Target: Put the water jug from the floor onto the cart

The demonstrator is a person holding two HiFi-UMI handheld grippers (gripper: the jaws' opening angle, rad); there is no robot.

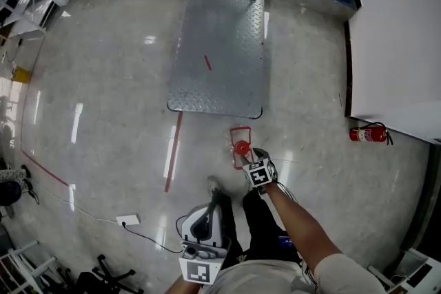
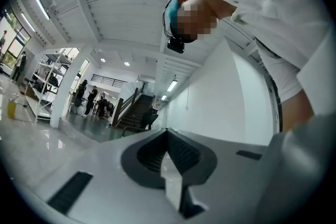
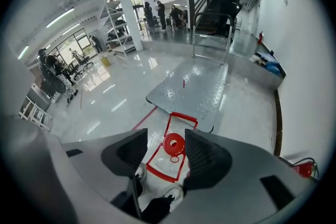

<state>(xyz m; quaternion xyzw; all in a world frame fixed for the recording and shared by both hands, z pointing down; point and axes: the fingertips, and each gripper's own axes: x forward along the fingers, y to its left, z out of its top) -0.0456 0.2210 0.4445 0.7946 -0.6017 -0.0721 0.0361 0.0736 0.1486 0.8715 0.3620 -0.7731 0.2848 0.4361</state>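
The water jug [image 1: 240,147] stands on the floor just in front of the cart's near edge; it is clear, with a red cap and a red frame. The cart [image 1: 219,51] is a flat diamond-plate platform with a handle at its far end. My right gripper [image 1: 249,160] hangs close above the jug, pointing steeply down. In the right gripper view its jaws [image 3: 166,137] stand open, the jug's red cap [image 3: 174,143] shows in the gap below them, and the cart [image 3: 202,93] lies beyond. My left gripper [image 1: 204,220] is held near the person's body, shut [image 2: 167,136] and empty, pointing level.
A small red strip [image 1: 207,63] lies on the cart's deck. A fire extinguisher [image 1: 368,134] lies by the white wall at the right. A power strip [image 1: 127,220] with its cable sits on the floor at the left, beside a red tape line [image 1: 173,151]. The person's shoes are just below the jug.
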